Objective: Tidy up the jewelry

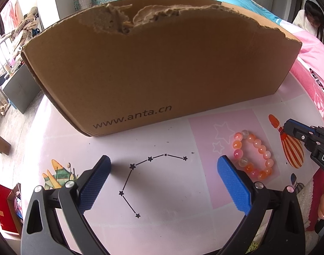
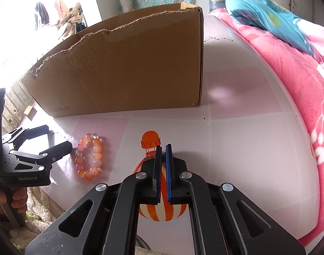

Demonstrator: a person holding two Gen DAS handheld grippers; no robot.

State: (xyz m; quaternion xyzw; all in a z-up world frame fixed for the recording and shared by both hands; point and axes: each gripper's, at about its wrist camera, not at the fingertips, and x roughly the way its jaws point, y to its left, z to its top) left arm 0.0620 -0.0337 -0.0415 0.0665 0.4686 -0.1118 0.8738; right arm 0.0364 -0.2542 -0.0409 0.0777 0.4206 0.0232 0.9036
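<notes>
One bead bracelet (image 1: 253, 155) lies near the desk's (image 1: 162, 201) right edge; smooth beads may slip, so grip across one strand. Left tool (image 1: 164, 182) gapes wide; right tool (image 2: 163, 165) is nearly closed, contents unclear.

Orange, pink, clear bead bracelet (image 1: 253, 155). Brown cardboard box (image 1: 159, 68), black "www.anta.cn" lettering. Pale pink tabletop (image 1: 162, 223): black star constellation (image 1: 140, 176), orange-white striped balloon print (image 1: 291, 148). Blue gripper pads (image 1: 234, 189). Pink floral blanket (image 2: 300, 89).

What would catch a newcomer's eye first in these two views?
The big torn-edged cardboard box fills the back of the table. In front of it, the orange bead bracelet lies flat, just off the open left gripper. The right gripper is nearly shut above a printed hot-air balloon; something thin may sit between its pads, too small to tell.
</notes>
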